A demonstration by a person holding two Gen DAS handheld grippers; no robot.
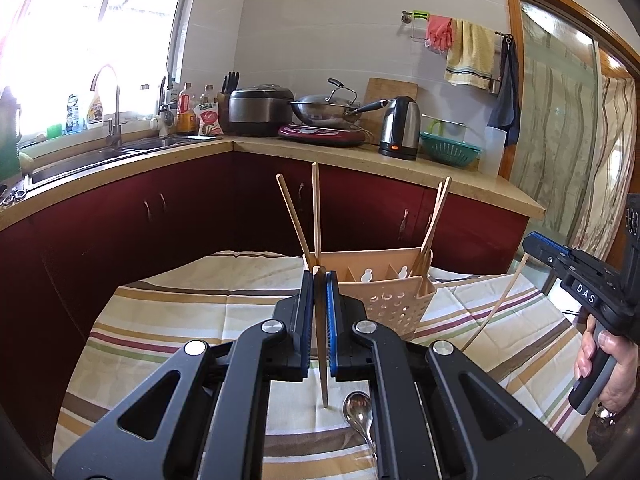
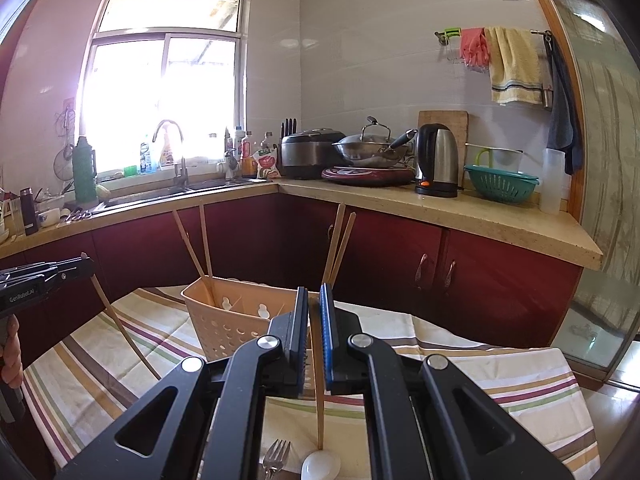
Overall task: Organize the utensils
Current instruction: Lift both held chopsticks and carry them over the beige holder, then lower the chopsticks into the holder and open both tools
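While the caddy point(image 1: 384, 300) stands far on the striped cloth point(image 1: 160, 320), the left gripper point(image 1: 320, 300) and right gripper point(image 2: 314, 312) each clamp one chopstick point(image 1: 322, 360) upright, which could pivot in that narrow pinch and miss its slot.

Left gripper point(image 1: 320, 280) tilted a little below level, fingers point(image 1: 306, 312) closed on a single chopstick point(image 1: 322, 360) that hangs down between the pads. Right gripper point(image 2: 314, 294) pitched likewise, fingers point(image 2: 326, 332) clamped on another chopstick point(image 2: 318, 400), its lower end pointing down. Seen from the left wrist view, the right gripper out at the right edge, gripped at its handle by a hand point(image 1: 604, 364) with a ring on one finger. Seen from the right wrist view, the left gripper at the left edge, a bit of the hand point(image 2: 10, 354) holding it just visible below.
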